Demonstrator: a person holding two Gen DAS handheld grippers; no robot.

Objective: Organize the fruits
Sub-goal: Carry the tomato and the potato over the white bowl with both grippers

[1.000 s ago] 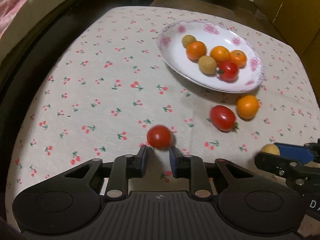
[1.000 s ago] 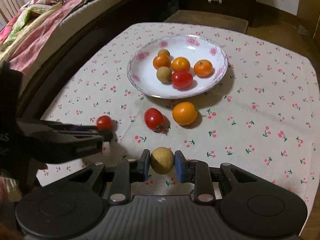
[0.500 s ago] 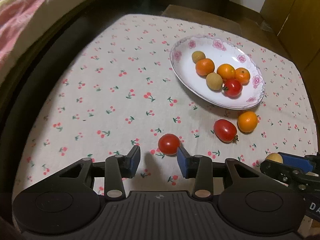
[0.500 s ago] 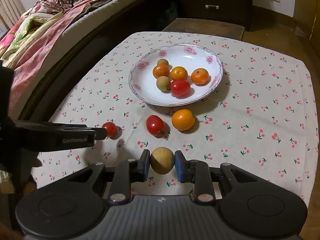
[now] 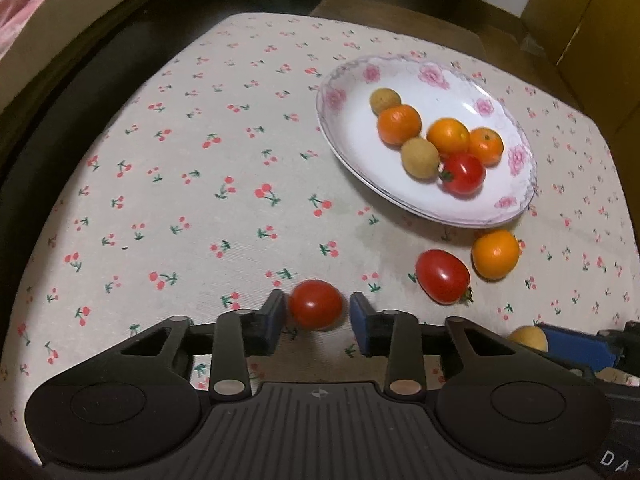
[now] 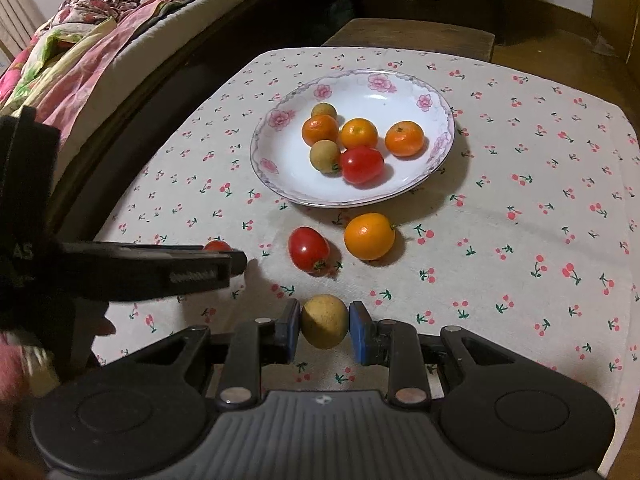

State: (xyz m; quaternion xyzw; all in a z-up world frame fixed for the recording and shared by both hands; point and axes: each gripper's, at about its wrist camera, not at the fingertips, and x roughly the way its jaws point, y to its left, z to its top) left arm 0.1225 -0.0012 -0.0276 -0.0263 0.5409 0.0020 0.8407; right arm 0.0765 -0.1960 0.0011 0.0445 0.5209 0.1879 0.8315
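Left gripper (image 5: 318,314) open, jaws flanking small round tomato (image 5: 315,309) on tablecloth (image 5: 200,200). Right gripper (image 6: 324,328) clamps tan fruit (image 6: 324,327), long axis upright. Plate (image 6: 280,168) far.

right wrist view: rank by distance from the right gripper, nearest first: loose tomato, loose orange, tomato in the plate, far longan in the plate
From the right gripper:
1. Loose tomato, on the cloth just ahead, slightly left.
2. Loose orange, on the cloth ahead, slightly right, beside the plate.
3. Plate tomato, near side of the plate.
4. Far longan, back left of the plate.
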